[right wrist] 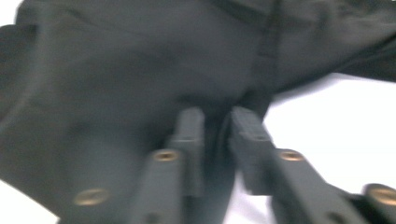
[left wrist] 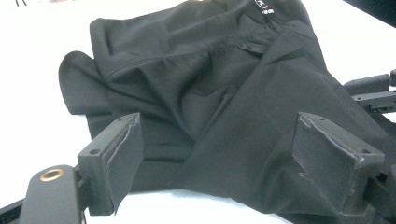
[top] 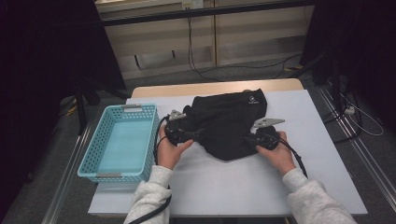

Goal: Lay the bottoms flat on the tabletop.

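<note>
the black shorts [top: 229, 123] lie crumpled, not yet in the empty basket [top: 119, 175] at 9 o'clock; right gripper [right wrist: 217, 122] pinches their hem, left gripper [left wrist: 217, 149] gapes wide around the cloth.

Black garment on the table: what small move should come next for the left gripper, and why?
Probably close the left gripper on the black garment. Its jaws stand wide apart with the near hem lying between them, unpinched, while the right gripper is already shut on a fold at the other side. Gripping both sides would let the cloth be lifted evenly.
</note>
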### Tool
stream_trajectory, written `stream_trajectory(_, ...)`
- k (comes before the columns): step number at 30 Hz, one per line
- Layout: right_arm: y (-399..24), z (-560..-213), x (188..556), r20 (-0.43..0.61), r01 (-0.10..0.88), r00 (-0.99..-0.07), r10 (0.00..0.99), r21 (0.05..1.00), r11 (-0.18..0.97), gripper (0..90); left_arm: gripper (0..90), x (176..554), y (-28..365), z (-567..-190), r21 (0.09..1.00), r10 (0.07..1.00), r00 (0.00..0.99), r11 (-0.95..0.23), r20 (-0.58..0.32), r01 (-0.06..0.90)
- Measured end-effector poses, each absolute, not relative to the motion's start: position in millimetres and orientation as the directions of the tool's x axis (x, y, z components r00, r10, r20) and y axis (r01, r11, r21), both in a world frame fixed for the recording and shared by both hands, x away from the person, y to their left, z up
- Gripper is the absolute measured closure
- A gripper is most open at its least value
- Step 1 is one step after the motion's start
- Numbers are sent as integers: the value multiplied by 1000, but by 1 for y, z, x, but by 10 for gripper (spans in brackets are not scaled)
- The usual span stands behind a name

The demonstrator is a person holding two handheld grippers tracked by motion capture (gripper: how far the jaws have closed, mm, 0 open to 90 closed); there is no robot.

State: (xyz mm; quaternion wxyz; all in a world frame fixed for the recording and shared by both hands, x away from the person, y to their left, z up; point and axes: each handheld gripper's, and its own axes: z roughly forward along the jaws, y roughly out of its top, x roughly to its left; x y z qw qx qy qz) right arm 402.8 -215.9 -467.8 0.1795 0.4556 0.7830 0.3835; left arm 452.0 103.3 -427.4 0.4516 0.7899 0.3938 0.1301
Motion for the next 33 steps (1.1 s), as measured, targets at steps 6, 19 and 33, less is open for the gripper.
stream_trajectory(6, -203, -460, 392, 117, 535, -610, 784, 791, 299, 900, 171, 450, 105, -426, 820, 740, 656, -276, -152, 501)
stream_trajectory(19, -151, -464, 346, 125, 433, -812, 569, 783, 446, 840, 182, 443, 85, -430, 827, 701, 688, -267, -185, 495)
stream_trajectory(33, -207, -443, 364, 106, 474, -640, 761, 833, 284, 475, 770, 431, 55, -460, 720, 597, 773, -437, -216, 538)
